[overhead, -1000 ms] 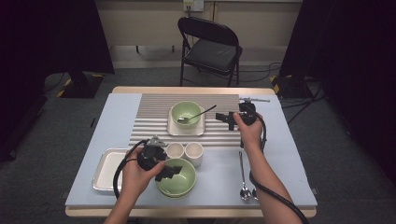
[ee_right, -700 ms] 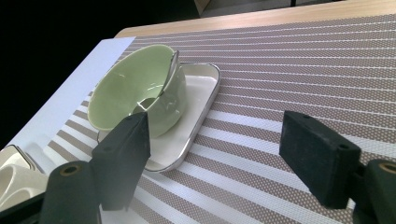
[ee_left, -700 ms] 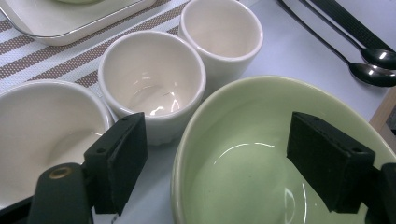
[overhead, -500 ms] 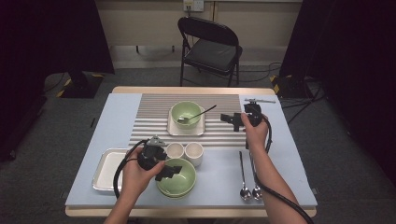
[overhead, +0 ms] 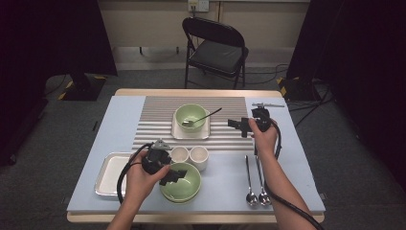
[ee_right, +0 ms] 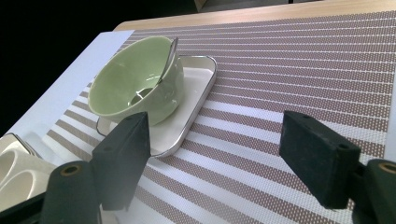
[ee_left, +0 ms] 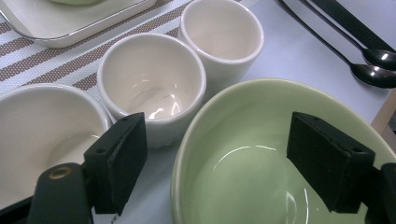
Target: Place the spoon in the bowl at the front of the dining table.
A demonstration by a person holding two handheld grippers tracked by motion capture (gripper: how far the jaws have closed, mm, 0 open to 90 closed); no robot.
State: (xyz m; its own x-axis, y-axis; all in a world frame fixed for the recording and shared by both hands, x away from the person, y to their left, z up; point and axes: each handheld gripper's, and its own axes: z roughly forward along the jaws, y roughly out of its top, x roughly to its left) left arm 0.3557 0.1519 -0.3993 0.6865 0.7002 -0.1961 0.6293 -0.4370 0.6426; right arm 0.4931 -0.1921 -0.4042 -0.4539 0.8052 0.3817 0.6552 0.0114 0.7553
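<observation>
My left gripper (overhead: 174, 176) hovers at the near green bowl (overhead: 186, 188), low on the blue table cover. In the left gripper view it (ee_left: 224, 158) stands open astride that bowl's (ee_left: 252, 163) rim, one jaw outside and one inside, neither pressing. My right gripper (overhead: 238, 124) is held level over the striped mat (overhead: 153, 124), pointing left, open with nothing between its jaws (ee_right: 219, 154). Left of it a second green bowl (overhead: 190, 116) (ee_right: 135, 79) holds a spoon (overhead: 210, 114) (ee_right: 169, 56) and sits on a small white tray (overhead: 190, 134) (ee_right: 196, 88).
Two white cups (overhead: 179, 154) (overhead: 198, 155) stand just behind the near bowl, also close in the left gripper view (ee_left: 152, 79) (ee_left: 222, 32). A silver-rimmed tray (overhead: 109, 172) lies at the left. Two spoons (overhead: 250, 182) (overhead: 262, 184) lie at the right. A folding chair (overhead: 215, 48) stands beyond the table.
My right gripper has drifted slightly to the right and a little nearer, still open. The left gripper has stayed at the near bowl.
</observation>
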